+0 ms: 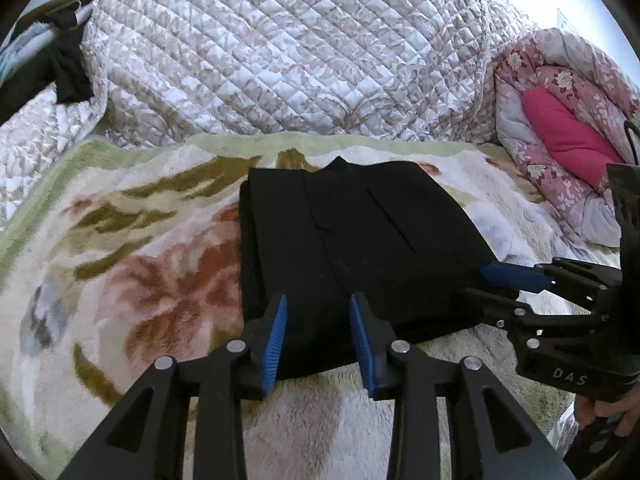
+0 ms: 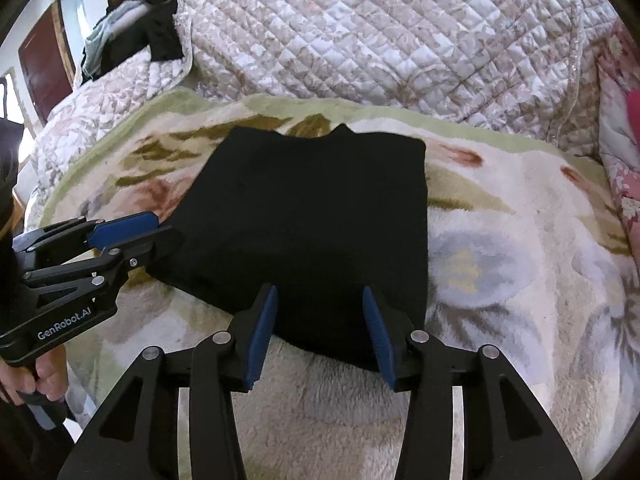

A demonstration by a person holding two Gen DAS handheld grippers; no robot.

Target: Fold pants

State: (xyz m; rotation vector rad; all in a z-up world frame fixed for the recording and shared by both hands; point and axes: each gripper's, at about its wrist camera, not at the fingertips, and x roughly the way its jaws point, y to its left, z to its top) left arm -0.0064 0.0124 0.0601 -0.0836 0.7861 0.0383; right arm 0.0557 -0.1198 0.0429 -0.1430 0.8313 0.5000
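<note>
Pants (image 1: 352,248) look pretty much folded already, a compact black rectangle lying flat on the fuzzy floral blanket (image 1: 132,280) on the bed, with the quilted cover (image 1: 280,48) bunched up behind. Both sets of jaws are released, nothing pinched between the blue pads. Left gripper (image 1: 318,340) sits at the near edge of the bundle towards its left corner, right gripper (image 2: 318,336) at the same near edge towards the right corner, each with the hem lying in the gap between its jaws rather than clamped. If this is the let-go step, I'd back both straight out and a bit up so the pads don't snag the top layer and drag the fold open. Maybe pat the edge flat after, since fleece underneath grabs fabric easily.
</note>
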